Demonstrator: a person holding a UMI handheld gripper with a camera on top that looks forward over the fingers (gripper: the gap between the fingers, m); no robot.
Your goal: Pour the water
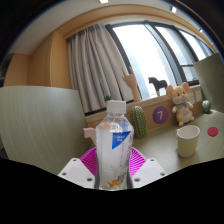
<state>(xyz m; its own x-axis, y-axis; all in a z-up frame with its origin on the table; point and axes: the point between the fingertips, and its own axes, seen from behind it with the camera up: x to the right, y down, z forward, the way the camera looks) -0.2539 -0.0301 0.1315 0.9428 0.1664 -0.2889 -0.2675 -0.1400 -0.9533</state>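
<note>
bottle (pixel 116 145): clear plastic water bottle, white cap on, blue-and-white label round the middle. It stands upright between your fingers, close in.
gripper (pixel 113 166): both pink pads (pixel 89 160) look pressed against the bottle's lower body, one each side, so you're clamped on it. No gap visible.
handling: thin-walled plastic, so expect it to flex if you squeeze hard. Looks mostly full, so fairly heavy, with weight that shifts as you tilt. The label band gives better friction than bare plastic.
hold point: you're on the lower-mid body, around the label. Good for carrying, but the top will swing when you tip.
cap: looks still on, so nothing pours until it's off.
cup (pixel 187 140): pale cup on the table (pixel 165 150), ahead and to the right of the bottle, well apart from it. Likely your pour target.
background: plush toy (pixel 181 103) beyond the cup, curtains (pixel 95 65) at the window.
</note>
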